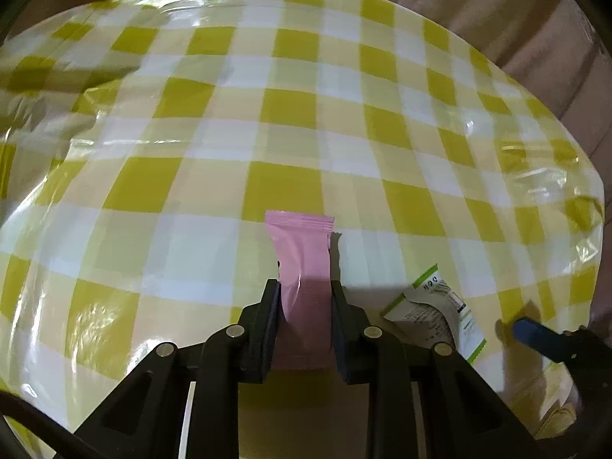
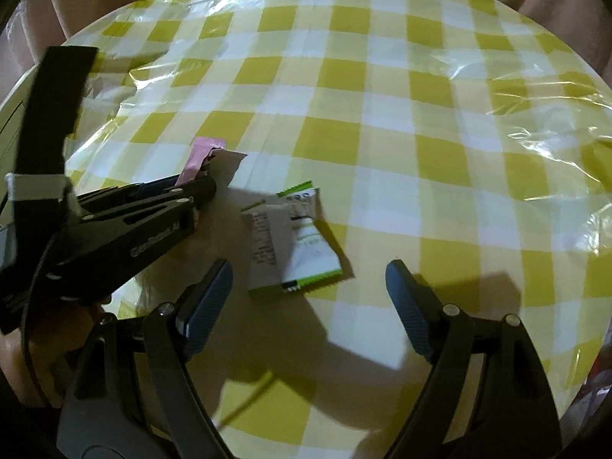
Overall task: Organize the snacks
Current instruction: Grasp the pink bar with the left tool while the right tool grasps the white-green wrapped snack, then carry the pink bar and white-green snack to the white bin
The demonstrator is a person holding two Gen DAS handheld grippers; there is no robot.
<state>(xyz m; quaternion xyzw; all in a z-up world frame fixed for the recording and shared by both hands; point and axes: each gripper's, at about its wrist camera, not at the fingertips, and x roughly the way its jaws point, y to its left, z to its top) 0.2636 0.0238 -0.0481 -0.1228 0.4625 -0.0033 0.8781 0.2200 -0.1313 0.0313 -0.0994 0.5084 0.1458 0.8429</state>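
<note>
**Checked cloth, tan backdrop**

A round table [image 2: 440, 88] fills both views, covered by a cloth [image 1: 290, 111] of yellow-green, cream and white checks. A clear plastic sheet [image 2: 535, 88] lies over the cloth; it is wrinkled and glossy, with bright glare streaks near the far and right edges. Light falls from above and casts hard dark shadows on the near part of the tabletop. Past the table's rim hangs a tan, folded curtain [image 1: 497, 7], dim and blurred. In the right wrist view the same pinkish-brown folds [image 2: 49, 4] show at the upper corners.
</note>
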